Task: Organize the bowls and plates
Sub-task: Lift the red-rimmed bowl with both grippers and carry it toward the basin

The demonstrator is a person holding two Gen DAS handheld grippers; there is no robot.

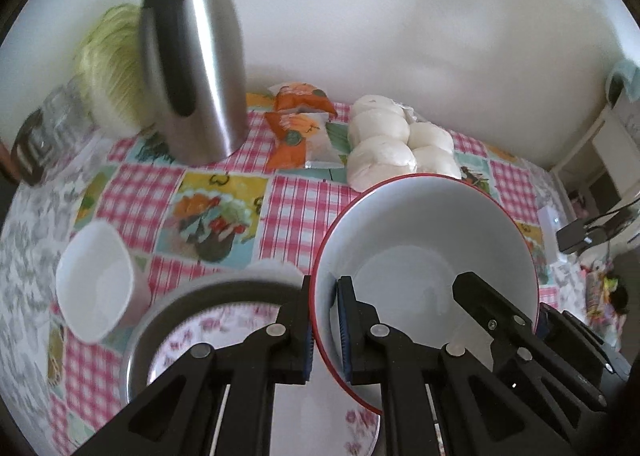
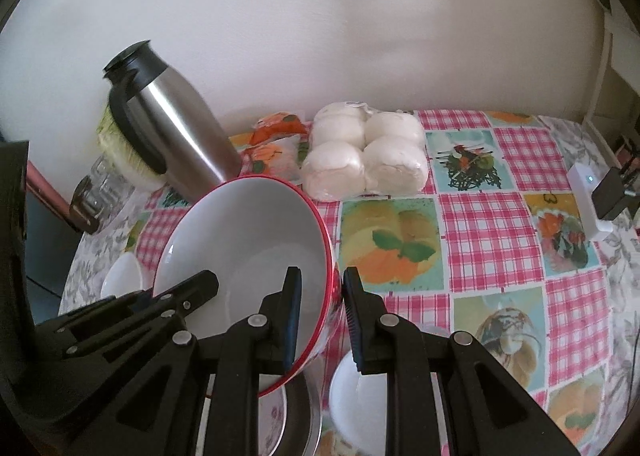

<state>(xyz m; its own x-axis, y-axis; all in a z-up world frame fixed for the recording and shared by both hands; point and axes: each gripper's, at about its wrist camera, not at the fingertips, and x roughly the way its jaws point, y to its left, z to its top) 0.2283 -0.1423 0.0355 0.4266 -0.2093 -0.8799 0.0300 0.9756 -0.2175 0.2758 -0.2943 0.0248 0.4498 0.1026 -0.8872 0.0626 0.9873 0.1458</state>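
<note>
Now both tongs are gripping the same bowl [image 1: 424, 256], one on each side of its rim. In the left wrist view the left tongs [image 1: 323, 326] are nearly closed, with the bowl's left wall pinched between the two pads, one inside and one outside. The right tongs [image 2: 318, 320] are doing the same on the right wall; in the right wrist view the inner pad is lying against the white inside, while the outer one is standing just off the red outside, so a firm clamp there cannot be told.

The bowl is white inside with a thin red rim and a red patterned outside, and it is tilting, its mouth facing toward the cameras. It is hanging above a steel pan [image 1: 168, 312] at the near edge of the desk [image 1: 292, 212], with a floral plate [image 1: 224, 332] lying inside the pan. A small white bowl [image 1: 94, 288] is sitting to the left of the pan, and another white dish [image 2: 356, 404] is sitting near right of it.

Farther back a steel jug [image 1: 192, 68], orange packets [image 1: 300, 128] and a pack of buns [image 1: 396, 144] are standing along the wall.
</note>
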